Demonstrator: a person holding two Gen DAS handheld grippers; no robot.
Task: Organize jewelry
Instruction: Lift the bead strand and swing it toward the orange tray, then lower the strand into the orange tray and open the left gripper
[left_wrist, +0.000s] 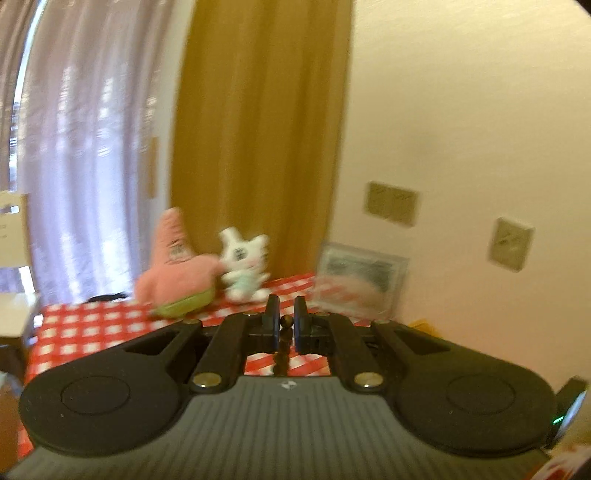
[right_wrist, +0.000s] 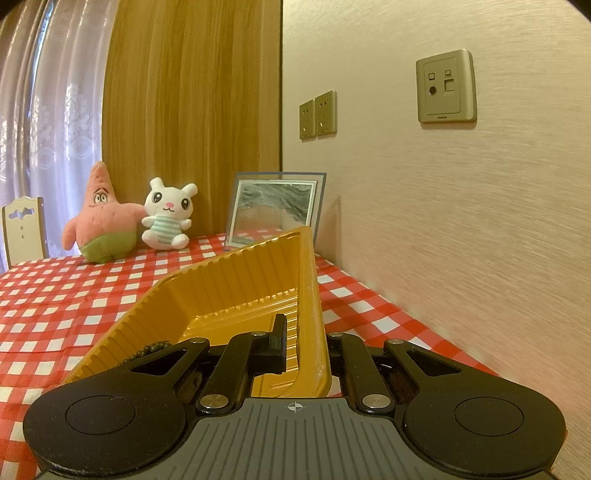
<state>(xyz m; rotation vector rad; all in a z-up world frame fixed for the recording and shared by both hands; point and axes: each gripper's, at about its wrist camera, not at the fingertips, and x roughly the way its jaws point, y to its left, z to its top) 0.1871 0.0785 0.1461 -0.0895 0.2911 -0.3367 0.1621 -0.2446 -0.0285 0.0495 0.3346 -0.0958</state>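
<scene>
Mid-transfer: left gripper (left_wrist: 286, 325) fingers clamped on dark beaded bracelet (left_wrist: 283, 341) dangling above the worktop, right gripper (right_wrist: 304, 343) pinching tilted golden ribbed plastic tray (right_wrist: 236, 291) rim; next, lowering beads inside

Two low wrist views across checked table (right_wrist: 55, 295), sharing plush toys (right_wrist: 168, 214).

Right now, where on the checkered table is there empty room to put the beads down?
The red checkered tablecloth is bare left of the yellow tray, in front of the pink star plush. A narrow strip lies between tray and wall. The back edge is crowded: both plush toys and the picture frame.
</scene>
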